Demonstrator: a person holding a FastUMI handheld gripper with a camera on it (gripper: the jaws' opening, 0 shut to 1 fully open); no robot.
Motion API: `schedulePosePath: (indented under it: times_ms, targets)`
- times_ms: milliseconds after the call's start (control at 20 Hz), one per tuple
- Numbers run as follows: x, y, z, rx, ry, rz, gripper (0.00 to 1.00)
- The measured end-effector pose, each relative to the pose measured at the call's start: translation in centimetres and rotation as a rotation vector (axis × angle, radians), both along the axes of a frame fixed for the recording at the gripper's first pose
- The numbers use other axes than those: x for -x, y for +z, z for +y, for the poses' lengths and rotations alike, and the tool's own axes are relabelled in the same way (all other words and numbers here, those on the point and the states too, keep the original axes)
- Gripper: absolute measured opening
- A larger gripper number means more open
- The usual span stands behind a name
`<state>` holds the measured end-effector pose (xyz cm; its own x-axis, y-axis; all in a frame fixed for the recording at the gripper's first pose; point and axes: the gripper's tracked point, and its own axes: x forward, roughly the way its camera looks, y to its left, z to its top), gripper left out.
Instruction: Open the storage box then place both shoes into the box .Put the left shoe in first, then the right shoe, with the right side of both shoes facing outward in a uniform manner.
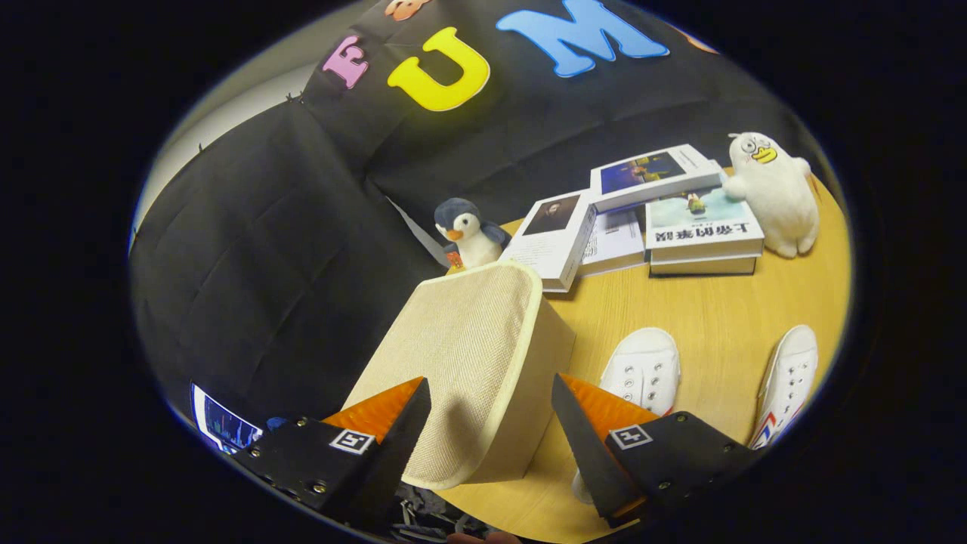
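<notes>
A beige fabric storage box [468, 363] stands on the round wooden table [702, 310], its lid flap down over the top. My gripper [491, 393] is open, and the near corner of the box lies between the two fingers without either finger touching it. One white shoe [642, 370] rests on the table just right of the box, its heel end hidden behind my right finger [597, 412]. A second white shoe [789, 381], with red and blue marks on its side, lies further right near the table's edge.
Several books [657, 211] are stacked and spread at the far side of the table. A penguin plush [468, 230] stands behind the box, and a white duck plush [774, 189] leans by the books. A small screen [223, 427] shows low at the left.
</notes>
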<state>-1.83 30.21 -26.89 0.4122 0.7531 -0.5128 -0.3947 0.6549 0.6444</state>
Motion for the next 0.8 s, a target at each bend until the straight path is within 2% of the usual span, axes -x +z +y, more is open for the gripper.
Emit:
schedulePosePath:
  times_ms: [450,550,650,750,800]
  targets:
    - [1.4,-1.0,3.3,-0.178,0.051,0.235,0.95]
    - [1.4,-0.8,3.4,-0.198,0.053,0.267,0.85]
    - [1.5,-0.4,3.4,-0.204,0.067,0.269,0.82]
    - [1.3,-0.5,3.3,-0.209,0.069,0.268,0.63]
    - [1.4,-0.3,3.3,-0.217,0.074,0.273,0.59]
